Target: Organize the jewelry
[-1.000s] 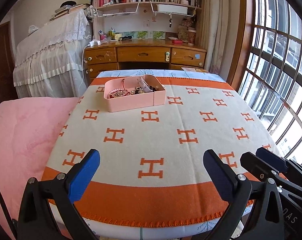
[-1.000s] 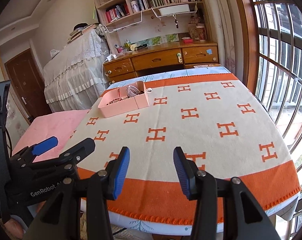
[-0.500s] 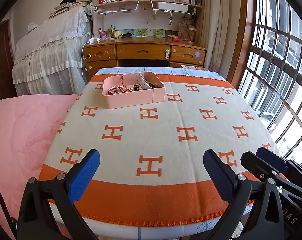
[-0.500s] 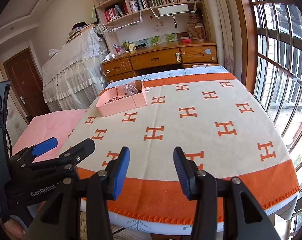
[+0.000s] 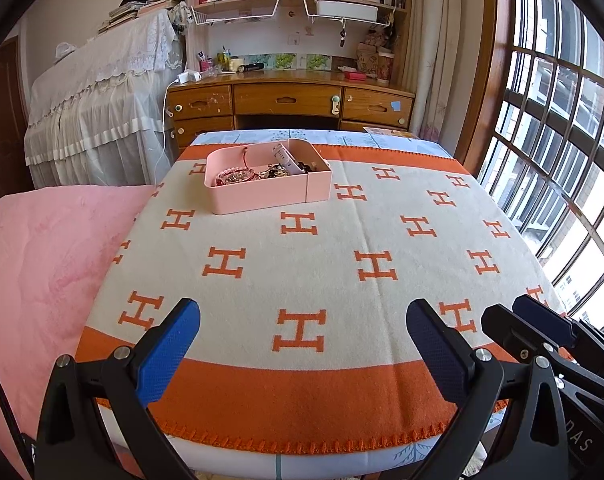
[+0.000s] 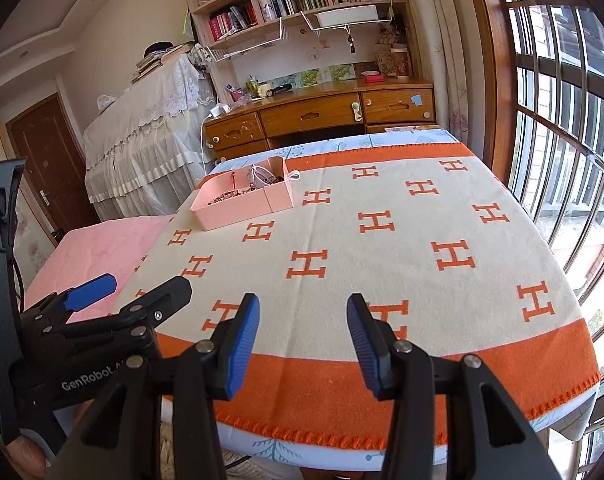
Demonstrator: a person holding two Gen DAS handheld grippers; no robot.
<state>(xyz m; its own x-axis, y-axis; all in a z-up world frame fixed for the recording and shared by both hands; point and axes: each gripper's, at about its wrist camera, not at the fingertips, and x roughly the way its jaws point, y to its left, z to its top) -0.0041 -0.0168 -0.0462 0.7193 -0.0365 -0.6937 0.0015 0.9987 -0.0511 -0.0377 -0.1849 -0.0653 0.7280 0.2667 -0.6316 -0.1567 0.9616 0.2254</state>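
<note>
Blanket (image 5: 302, 256) bare between grippers and distant pink box (image 5: 261, 196).

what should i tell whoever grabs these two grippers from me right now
Left hand-held gripper: open, empty, over the near edge of the blanket.
Right hand-held gripper: open but narrower, empty, beside the left one.
Pink box: at the far left of the blanket, well away from both grippers. It has two parts, and the jewelry lies tangled in a heap inside.
Done: nothing that shows.
Left: reach the box, pick the pieces apart and sort them.
</note>
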